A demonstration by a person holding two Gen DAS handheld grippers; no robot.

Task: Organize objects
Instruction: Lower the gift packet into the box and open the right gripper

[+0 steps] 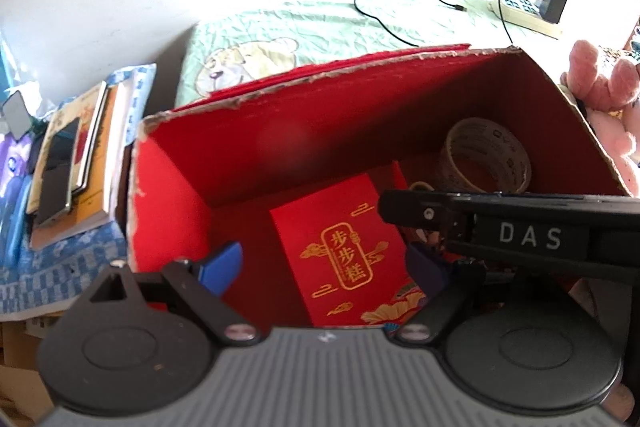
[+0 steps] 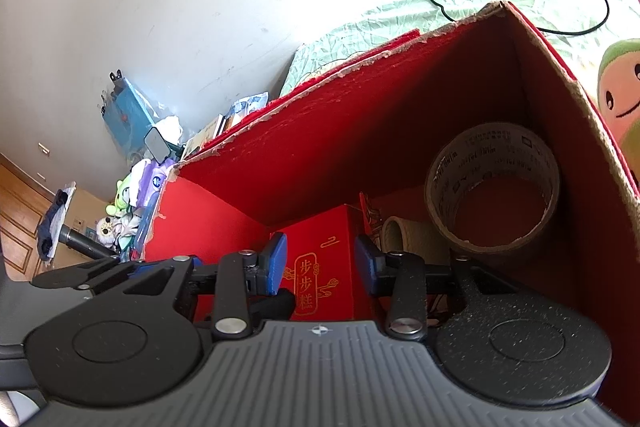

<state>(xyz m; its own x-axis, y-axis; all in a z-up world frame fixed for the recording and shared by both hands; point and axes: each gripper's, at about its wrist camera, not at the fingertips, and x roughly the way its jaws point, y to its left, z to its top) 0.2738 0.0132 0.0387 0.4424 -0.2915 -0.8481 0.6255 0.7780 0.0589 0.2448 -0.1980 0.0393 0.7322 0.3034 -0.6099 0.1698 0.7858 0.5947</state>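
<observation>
Both grippers: black linkage arms, blue fingers [image 2: 276, 263], silver screws, grey ribbed housing, white "DAS" lettering.

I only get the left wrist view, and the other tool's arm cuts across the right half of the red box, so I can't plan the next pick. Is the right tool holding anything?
Observer: No. The right tool is open and empty; the small red box lies beyond the gap between its pads.
Operator: What sits next to the big tape roll?
Observer: A smaller roll lies on its side just left of the large tape roll, its hole facing the right camera.
Operator: Anything outside the right side?
Observer: A green plush toy with a smiling face, just outside the carton's right wall.
</observation>
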